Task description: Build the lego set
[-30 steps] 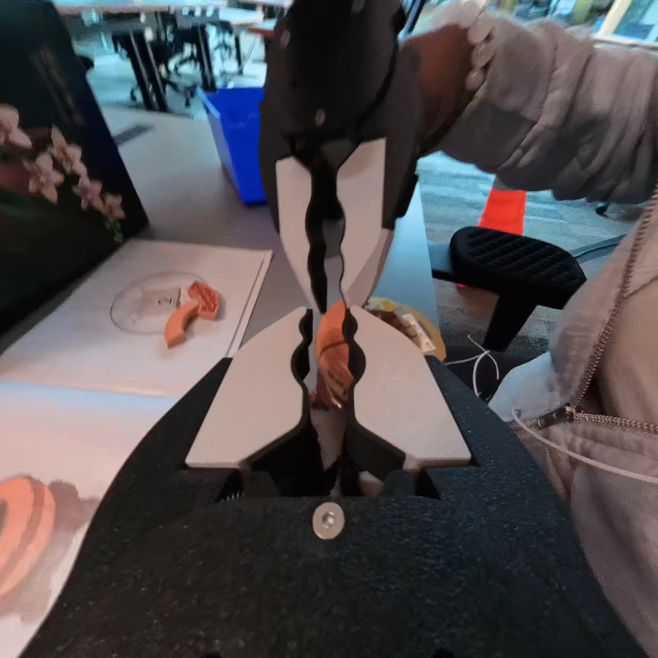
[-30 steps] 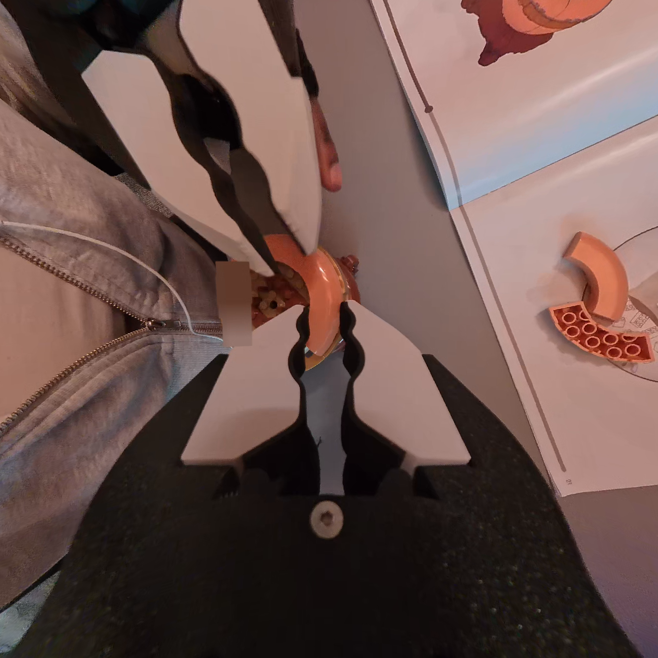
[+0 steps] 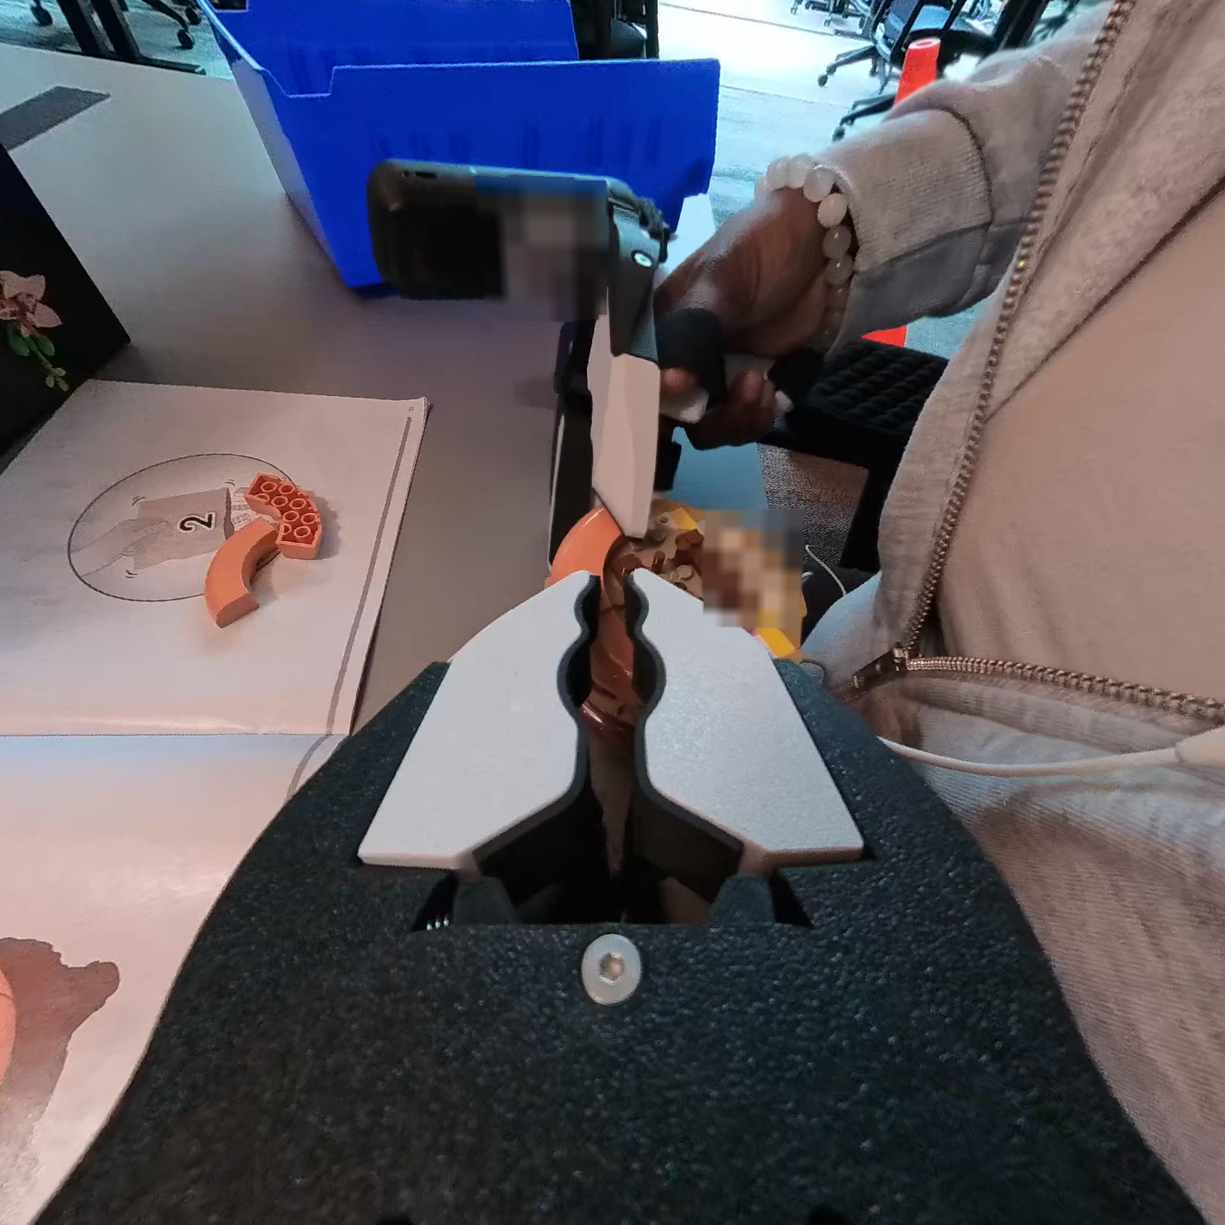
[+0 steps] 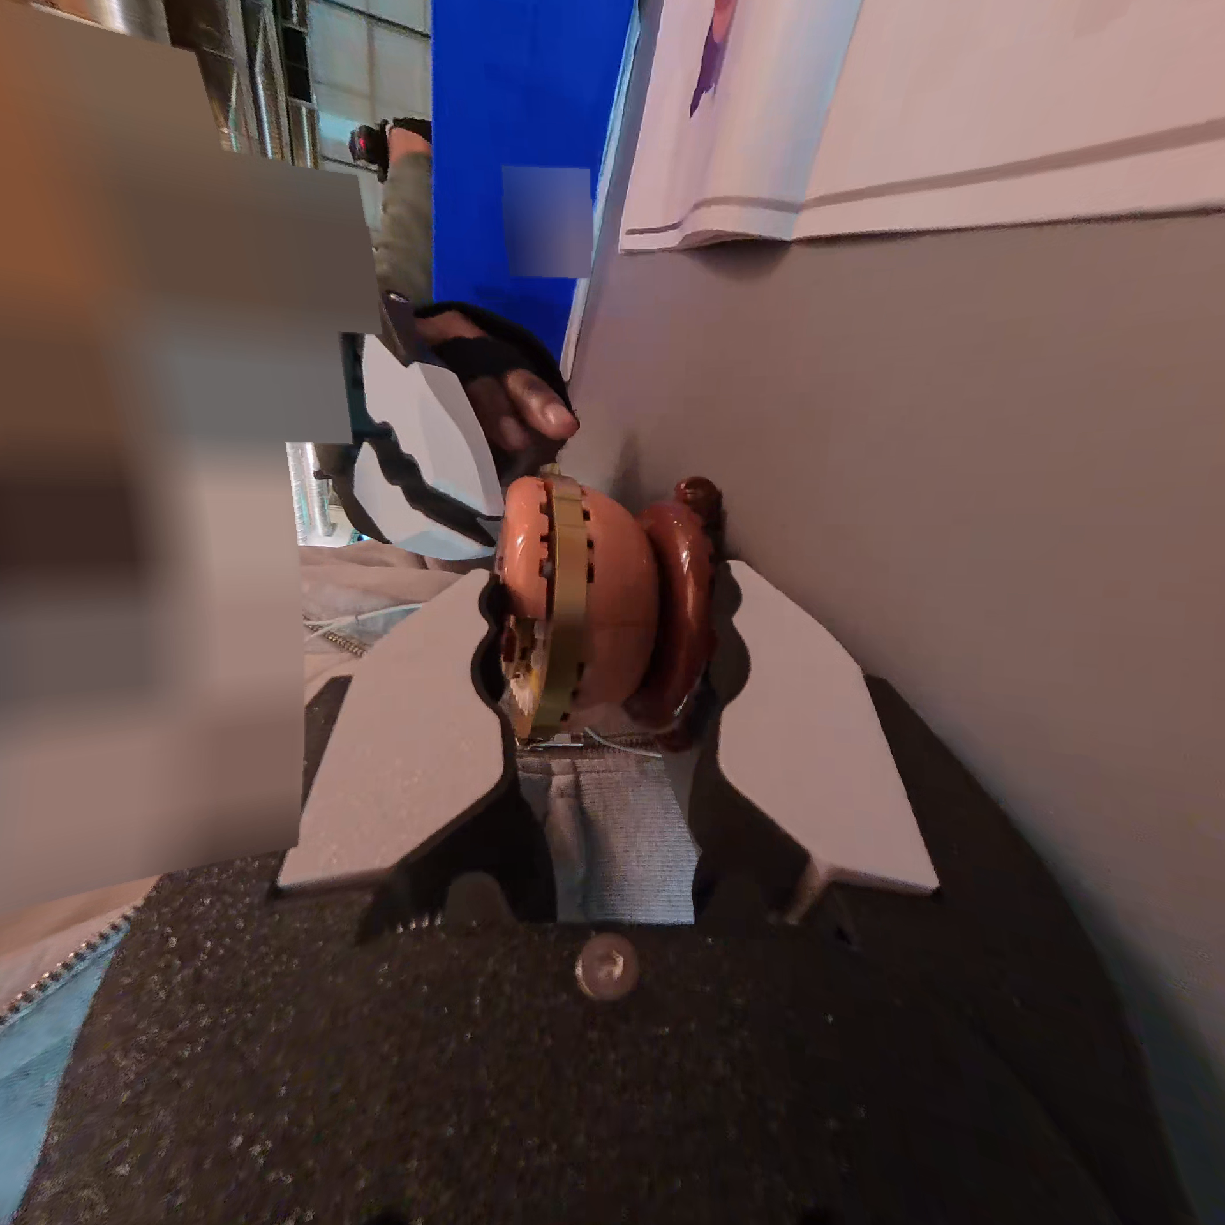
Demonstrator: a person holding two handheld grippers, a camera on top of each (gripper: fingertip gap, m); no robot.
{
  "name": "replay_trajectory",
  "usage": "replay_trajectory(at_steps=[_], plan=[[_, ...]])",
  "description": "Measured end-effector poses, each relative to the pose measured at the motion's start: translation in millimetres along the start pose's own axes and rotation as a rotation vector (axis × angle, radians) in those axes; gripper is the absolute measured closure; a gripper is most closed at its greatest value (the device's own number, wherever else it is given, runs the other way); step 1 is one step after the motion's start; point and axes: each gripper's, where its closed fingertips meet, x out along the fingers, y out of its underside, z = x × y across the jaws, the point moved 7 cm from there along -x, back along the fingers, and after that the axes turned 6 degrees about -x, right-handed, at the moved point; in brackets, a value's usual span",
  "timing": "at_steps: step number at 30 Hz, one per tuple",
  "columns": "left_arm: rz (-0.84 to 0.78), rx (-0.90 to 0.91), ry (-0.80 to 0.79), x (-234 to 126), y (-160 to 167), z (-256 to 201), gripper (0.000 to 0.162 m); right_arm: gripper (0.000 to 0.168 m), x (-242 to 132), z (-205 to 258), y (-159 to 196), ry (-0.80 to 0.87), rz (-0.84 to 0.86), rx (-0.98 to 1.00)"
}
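L gripper [image 3: 608,583]: fingers closed tight on the dark-brown ring edge of the lego assembly [image 3: 613,653], which is pinched in the narrow slot between the pads and held clear of the table. The same L gripper shows farther off in the R wrist view, its tips meeting the assembly's orange upper edge.

R gripper [image 4: 600,573]: fingers set wide apart, straddling the assembly [image 4: 596,596]. Left finger sits against the orange and tan disc side; right finger is just beside the brown ring. Firm contact on both sides not confirmed, as view is poor at the pads, so the grip cannot be told. In the L wrist view the R gripper comes down from above, one white finger tip [image 3: 623,464] touching the orange rim.

Assembly: rounded orange body, tan band with notches, glossy brown ring, small brown knob on top. Located at the table edge, near the person's grey zip jacket [image 3: 1094,596].

Loose parts: two orange curved bricks [image 3: 265,537], one studs-up and one smooth, touching each other, lying on the open instruction booklet [image 3: 199,663] on the grey table [image 3: 464,398]. Well apart from the assembly.

Blue bin [image 3: 477,146] at the far side of the table. Dark box with flower print [image 3: 33,318] at left.
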Motion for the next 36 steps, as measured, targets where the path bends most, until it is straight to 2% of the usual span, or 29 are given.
replay_trajectory(at_steps=[10,12,15,16,17,20,22,26,32,36], plan=[[0.003,0.035,-0.037,-0.4,0.7,-2.7,0.156,0.108,0.8,-1.7,0.0,-0.013,-0.009,0.034],[0.009,0.042,-0.052,-0.4,0.3,-5.1,0.151,0.109,0.8,-1.9,0.5,-0.01,-0.018,0.032],[0.038,0.005,-0.197,-7.5,0.4,-6.1,0.112,0.109,1.2,-0.9,1.5,-0.012,-0.031,0.016],[0.037,-0.018,-0.222,-11.2,1.1,-10.5,0.087,0.109,1.3,-0.8,1.9,-0.012,-0.038,0.013],[0.032,-0.054,-0.237,-13.4,2.5,-16.9,0.069,0.109,1.3,-0.7,2.1,-0.011,-0.045,0.009],[0.01,-0.131,-0.31,-7.2,12.6,-36.0,0.048,0.111,1.1,0.0,3.2,-0.004,-0.067,-0.013],[0.016,-0.127,-0.362,7.3,22.1,-42.7,0.041,0.111,1.2,-0.4,3.9,-0.007,-0.078,-0.014],[0.023,0.018,-0.484,29.0,25.0,-41.7,0.039,0.111,1.2,0.4,3.4,0.007,-0.077,-0.008],[-0.039,0.18,-0.497,36.3,23.1,-40.6,0.066,0.112,2.1,2.7,1.6,0.045,-0.073,0.017],[-0.091,0.204,-0.488,35.6,25.6,-39.6,0.067,0.113,1.9,5.1,2.6,0.075,-0.083,0.025]])
